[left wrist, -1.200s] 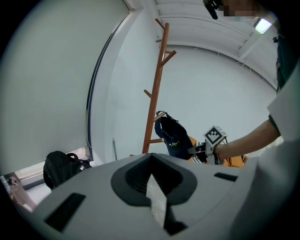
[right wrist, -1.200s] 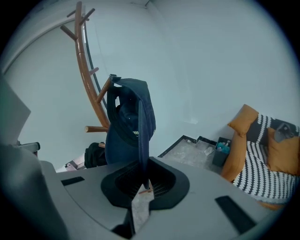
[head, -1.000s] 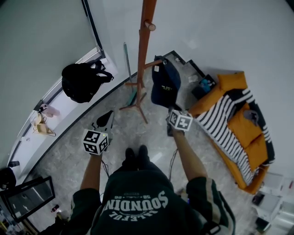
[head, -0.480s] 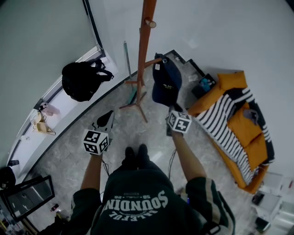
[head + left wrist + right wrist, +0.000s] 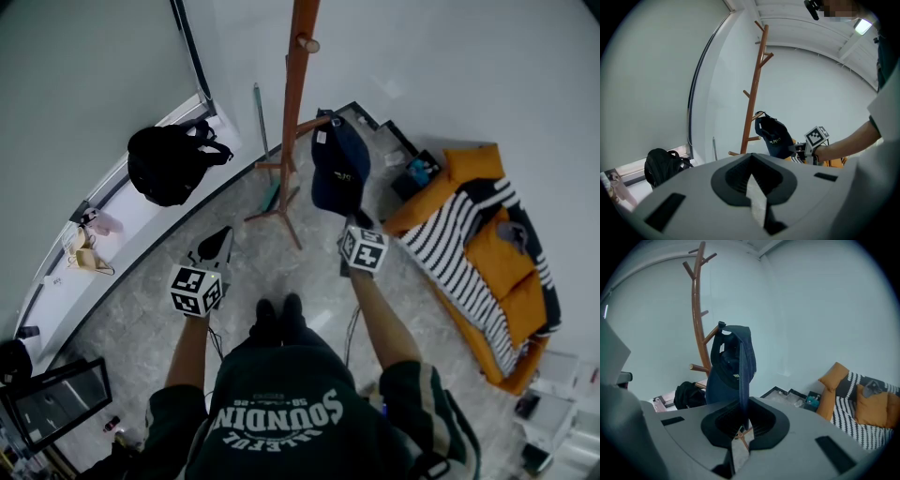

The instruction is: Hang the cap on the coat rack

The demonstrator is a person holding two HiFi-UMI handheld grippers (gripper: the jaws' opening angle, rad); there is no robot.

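A tall wooden coat rack (image 5: pixel 295 103) stands near the wall, with pegs up its pole. A navy cap (image 5: pixel 339 173) hangs from my right gripper (image 5: pixel 354 223), which is shut on the brim's edge. The cap's top touches the tip of a low peg (image 5: pixel 314 122). In the right gripper view the cap (image 5: pixel 731 364) rises straight up from my right gripper (image 5: pixel 740 427), its back opening at the peg end (image 5: pixel 721 325). My left gripper (image 5: pixel 217 246) is held low to the left, shut and empty. The left gripper view shows the rack (image 5: pixel 752 93) and cap (image 5: pixel 773 136) ahead.
A black backpack (image 5: pixel 169 164) lies on the window ledge at the left. An orange sofa (image 5: pixel 502 272) with a striped blanket is at the right. The rack's splayed feet (image 5: pixel 277 211) reach toward the person's shoes (image 5: pixel 277 314). A framed panel (image 5: pixel 56 403) sits at the lower left.
My right gripper has shifted slightly with the cap, bringing the cap's top up against the low peg. The left gripper has stayed still.
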